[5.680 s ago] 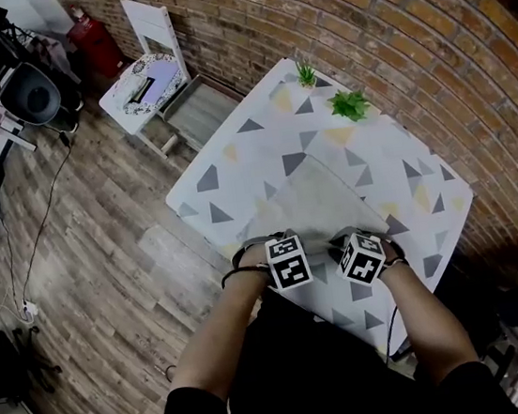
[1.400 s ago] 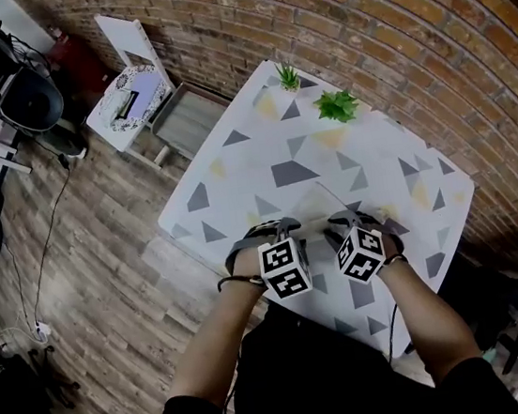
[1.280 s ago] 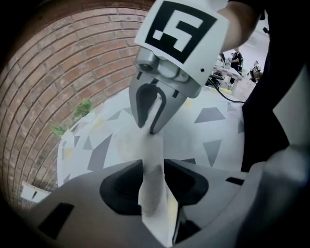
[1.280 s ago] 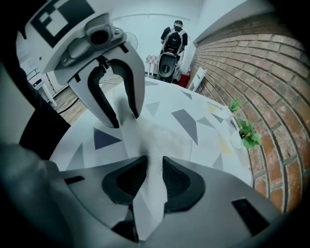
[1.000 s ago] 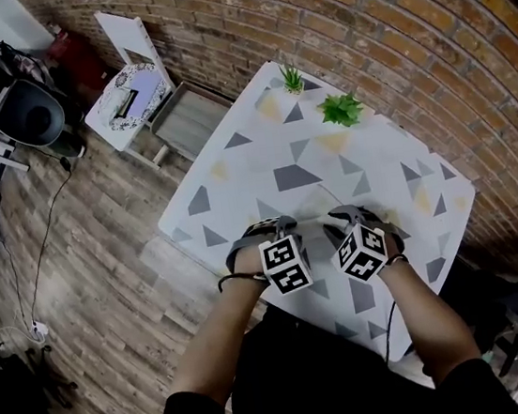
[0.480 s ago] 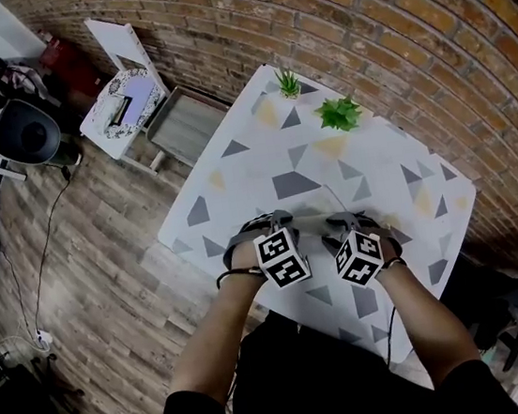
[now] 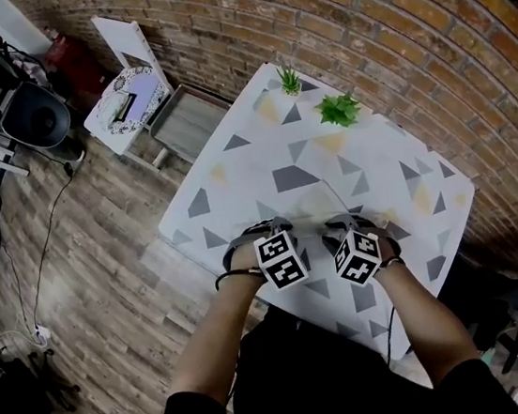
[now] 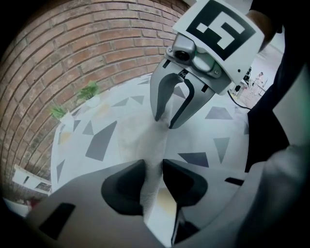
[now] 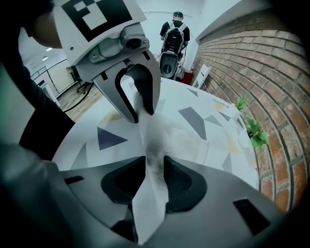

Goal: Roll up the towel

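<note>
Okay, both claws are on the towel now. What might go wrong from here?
1. The left claw and the right claw have just been closing with the towel between them. Each pinches only a thin fold, which may slip out and loosen the roll.
2. They work near the table's near edge, so the towel could slide off.

"The towel point(image 8: 144, 141) looks smaller, doesn't it?"

"It does. A few seconds back it lay spread flat over the surface point(image 7: 235, 171), and now it's a narrow bunched strip. The left gripper point(image 8: 153, 180) and right gripper point(image 9: 155, 180) have both just been closing, with the cloth between their jaws."
</note>
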A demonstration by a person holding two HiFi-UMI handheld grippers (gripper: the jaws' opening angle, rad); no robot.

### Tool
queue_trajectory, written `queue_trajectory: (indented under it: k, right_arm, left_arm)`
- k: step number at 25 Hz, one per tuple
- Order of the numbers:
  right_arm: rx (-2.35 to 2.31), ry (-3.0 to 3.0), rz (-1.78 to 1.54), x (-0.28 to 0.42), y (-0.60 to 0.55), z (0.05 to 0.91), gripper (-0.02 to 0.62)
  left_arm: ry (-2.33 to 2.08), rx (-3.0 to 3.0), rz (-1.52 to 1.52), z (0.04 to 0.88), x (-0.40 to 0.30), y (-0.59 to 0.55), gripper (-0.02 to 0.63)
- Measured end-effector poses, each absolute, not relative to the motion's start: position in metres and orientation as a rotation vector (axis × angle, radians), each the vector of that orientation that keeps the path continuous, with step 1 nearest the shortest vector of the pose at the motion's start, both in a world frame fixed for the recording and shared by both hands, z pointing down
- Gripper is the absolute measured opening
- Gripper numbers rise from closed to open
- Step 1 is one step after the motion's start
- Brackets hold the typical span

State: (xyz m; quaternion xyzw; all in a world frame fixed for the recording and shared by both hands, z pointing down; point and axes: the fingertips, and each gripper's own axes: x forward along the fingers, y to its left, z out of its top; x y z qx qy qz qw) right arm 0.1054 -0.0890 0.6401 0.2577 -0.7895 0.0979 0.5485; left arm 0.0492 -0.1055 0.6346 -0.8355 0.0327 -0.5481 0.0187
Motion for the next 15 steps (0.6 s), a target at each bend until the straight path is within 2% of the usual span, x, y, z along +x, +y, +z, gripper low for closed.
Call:
queue_trajectory:
  k: [2,6,7,11,12,13,15]
  right_arm:
    - [0.615,-1.87,0.2,0.106,-0.084,0.638,0.15]
    - [0.661,-1.827,0.132,0.117,-0.083,0.641,0.289]
    - [0.667,-1.821,0.144,0.12,-0.084,0.644,0.298]
    - [0.664,-1.824,0.199,0.122,-0.085,0.648,0.273]
    - [0.666,-1.824,0.197,0.122,-0.084,0.648,0.245]
    - [0.668,-1.823,0.193,0.122,-0.082,0.649,0.182]
    - [0.657,-1.826,0.198,0.124,-0.074,0.649,0.134]
  left_arm:
    - [0.11,-2.606,-1.708,0.634,0.047,-0.099,0.105]
    - [0.161,-2.599,-1.707,0.634,0.043,-0.095,0.095]
    - [0.18,-2.58,-1.704,0.634,0.043,-0.097,0.096]
    - [0.222,-2.53,-1.736,0.638,0.042,-0.1,0.123]
    - [0.226,-2.533,-1.746,0.638,0.042,-0.099,0.121]
    - [0.228,-2.539,-1.754,0.639,0.041,-0.096,0.118]
    - [0.214,-2.551,-1.769,0.639,0.04,-0.087,0.104]
